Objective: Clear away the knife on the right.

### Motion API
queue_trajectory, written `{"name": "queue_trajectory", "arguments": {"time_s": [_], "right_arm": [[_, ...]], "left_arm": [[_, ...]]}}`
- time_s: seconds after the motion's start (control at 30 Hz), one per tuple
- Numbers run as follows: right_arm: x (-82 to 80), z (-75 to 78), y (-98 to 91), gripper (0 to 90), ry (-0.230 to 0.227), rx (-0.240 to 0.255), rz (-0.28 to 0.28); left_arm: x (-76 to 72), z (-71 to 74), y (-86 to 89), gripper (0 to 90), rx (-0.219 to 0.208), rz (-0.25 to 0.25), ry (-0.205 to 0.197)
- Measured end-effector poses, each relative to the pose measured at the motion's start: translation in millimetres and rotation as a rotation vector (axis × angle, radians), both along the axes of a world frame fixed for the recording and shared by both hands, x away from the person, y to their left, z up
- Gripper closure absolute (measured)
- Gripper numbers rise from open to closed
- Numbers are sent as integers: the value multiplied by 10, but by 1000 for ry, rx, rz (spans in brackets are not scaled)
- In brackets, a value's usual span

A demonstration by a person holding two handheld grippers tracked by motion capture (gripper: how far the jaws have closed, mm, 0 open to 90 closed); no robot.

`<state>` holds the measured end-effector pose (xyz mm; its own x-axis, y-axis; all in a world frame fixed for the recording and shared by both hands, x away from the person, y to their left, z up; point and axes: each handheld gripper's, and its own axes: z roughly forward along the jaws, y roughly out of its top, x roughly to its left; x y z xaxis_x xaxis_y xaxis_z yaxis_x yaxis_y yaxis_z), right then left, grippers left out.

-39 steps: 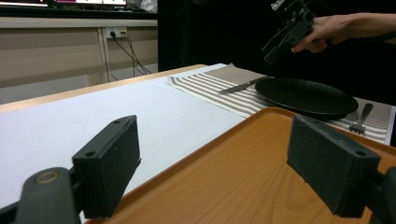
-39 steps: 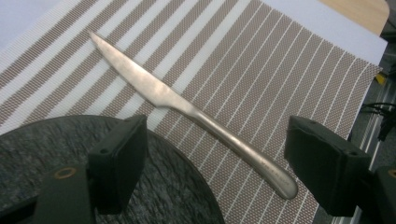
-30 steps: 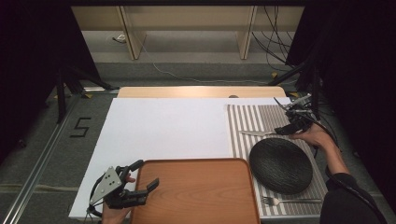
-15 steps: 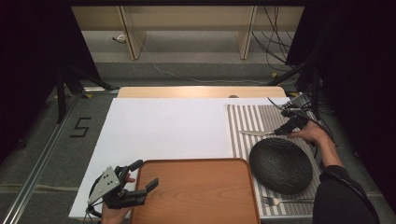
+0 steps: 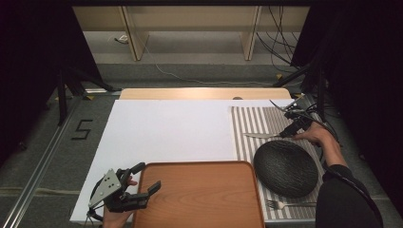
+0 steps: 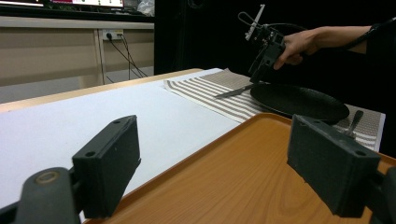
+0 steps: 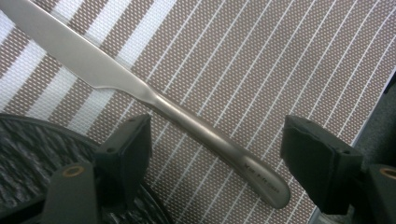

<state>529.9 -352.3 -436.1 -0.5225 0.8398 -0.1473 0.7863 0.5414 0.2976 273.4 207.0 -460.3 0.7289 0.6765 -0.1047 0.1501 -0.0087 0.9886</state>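
right gripper, jaws open, straddles slim silver steel table knife; stiff, light, slippery, best gripped mid-handle between the jaws.

Lighting, high view: we found the white table top evenly and brightly lit from above, the surroundings falling to near black on both sides; shadows were soft and short. Sharpness moderate, slightly grainy. Left gripper view: the near jaws were blurred, the wooden tray carried a soft sheen, the background was dim. Right gripper view: the knife showed a dull metallic gleam, the striped mat was crisp, the near jaws were soft.
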Motion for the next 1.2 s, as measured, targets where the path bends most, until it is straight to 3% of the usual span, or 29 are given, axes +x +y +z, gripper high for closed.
{"name": "queue_trajectory", "arguments": {"time_s": [0.13, 0.17, 0.53, 1.07, 1.2], "right_arm": [[21, -14, 7, 269, 6, 5, 0], [29, -33, 26, 271, 18, -16, -3], [76, -78, 45, 286, 40, -55, 5], [111, -157, 91, 326, 82, -92, 26], [116, -151, 94, 329, 87, -91, 20]], "left_arm": [[1, -3, -3, 168, 2, -3, 1], [2, -4, -2, 169, 1, -3, 2], [12, -11, 10, 169, -9, 3, 9], [8, -26, -4, 169, -8, -6, 2], [4, -29, -37, 168, 14, -6, 0]]}}
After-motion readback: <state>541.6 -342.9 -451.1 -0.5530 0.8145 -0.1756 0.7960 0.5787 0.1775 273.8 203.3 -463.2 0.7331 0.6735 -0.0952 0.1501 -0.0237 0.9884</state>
